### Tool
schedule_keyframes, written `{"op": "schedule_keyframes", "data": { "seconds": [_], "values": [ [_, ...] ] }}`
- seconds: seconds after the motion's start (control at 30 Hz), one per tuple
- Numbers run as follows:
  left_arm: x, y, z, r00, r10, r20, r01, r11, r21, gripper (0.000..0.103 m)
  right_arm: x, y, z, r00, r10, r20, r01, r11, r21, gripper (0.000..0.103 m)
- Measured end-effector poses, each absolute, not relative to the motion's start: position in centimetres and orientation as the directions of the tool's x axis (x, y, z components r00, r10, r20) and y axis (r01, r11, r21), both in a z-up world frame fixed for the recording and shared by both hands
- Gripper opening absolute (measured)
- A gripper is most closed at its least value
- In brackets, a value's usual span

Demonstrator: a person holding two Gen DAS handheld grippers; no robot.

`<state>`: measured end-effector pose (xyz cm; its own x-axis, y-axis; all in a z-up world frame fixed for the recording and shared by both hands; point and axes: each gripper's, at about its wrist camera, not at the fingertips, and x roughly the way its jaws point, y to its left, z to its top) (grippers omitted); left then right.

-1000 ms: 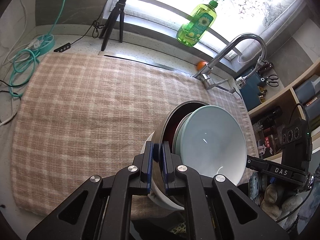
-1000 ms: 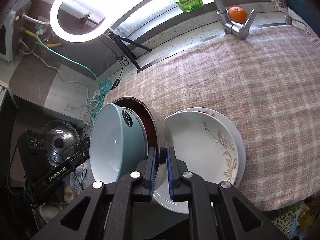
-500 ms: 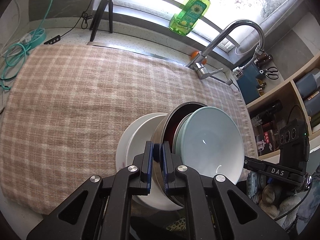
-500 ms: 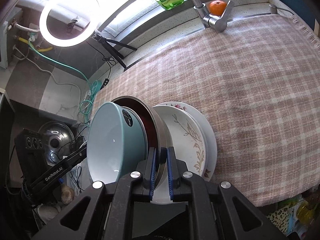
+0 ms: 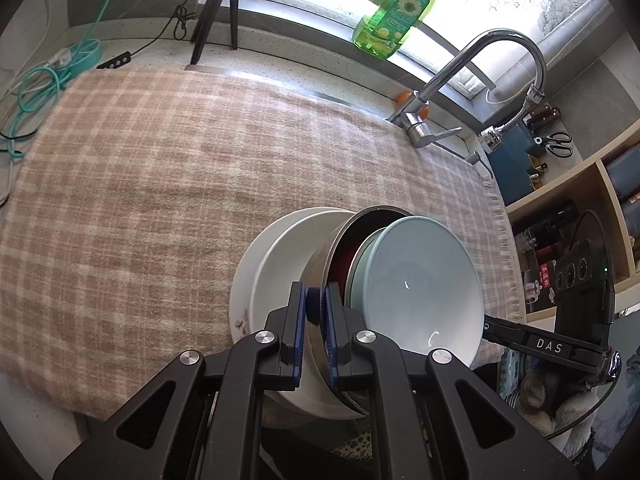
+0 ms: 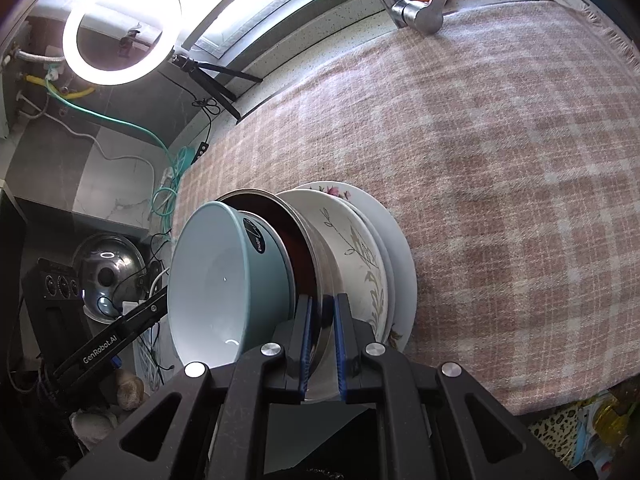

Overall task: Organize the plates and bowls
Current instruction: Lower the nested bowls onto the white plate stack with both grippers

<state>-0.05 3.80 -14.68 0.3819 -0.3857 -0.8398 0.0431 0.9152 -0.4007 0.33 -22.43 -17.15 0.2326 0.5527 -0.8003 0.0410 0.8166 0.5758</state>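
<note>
I've got both claws clamped on the steel bowl's point(image 5: 320, 280) rim; left claw point(image 5: 317, 300) pinches it at lower centre of its view, right claw point(image 6: 320, 312) likewise at lower centre of its own view; jaws narrow, pads tight on metal. Pale blue bowl point(image 6: 228, 280) sits nested inside the steel one, w/ both tilted on edge. White plates point(image 6: 384, 256) w/ floral print lie stacked just beside, on the plaid cloth point(image 5: 140, 160) over the counter; green soap bottle point(image 5: 396, 12) at top.
</note>
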Motion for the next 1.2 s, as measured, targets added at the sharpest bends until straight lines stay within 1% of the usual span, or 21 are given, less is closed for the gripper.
{"op": "schedule_keyframes", "data": {
  "seconds": [0.27,0.53,0.67,1.2],
  "values": [
    [0.0,3.9,-15.2,0.385,-0.358,-0.850,0.041,0.927,-0.372,0.008,0.8,-21.9,-17.1,0.231,0.549,-0.803,0.020,0.822,0.569,0.010],
    [0.1,4.0,-15.6,0.382,-0.356,-0.853,0.041,0.929,-0.369,0.007,1.1,-21.6,-17.0,0.230,0.542,-0.808,0.006,0.830,0.558,0.010],
    [-0.1,3.7,-15.5,0.391,-0.333,-0.858,0.058,0.939,-0.339,0.006,1.3,-21.4,-16.9,0.231,0.527,-0.818,-0.011,0.842,0.539,0.010],
    [-0.1,3.8,-15.5,0.390,-0.332,-0.859,0.065,0.940,-0.334,0.006,1.3,-21.4,-16.9,0.232,0.515,-0.825,-0.024,0.851,0.524,0.010]
  ]
}}
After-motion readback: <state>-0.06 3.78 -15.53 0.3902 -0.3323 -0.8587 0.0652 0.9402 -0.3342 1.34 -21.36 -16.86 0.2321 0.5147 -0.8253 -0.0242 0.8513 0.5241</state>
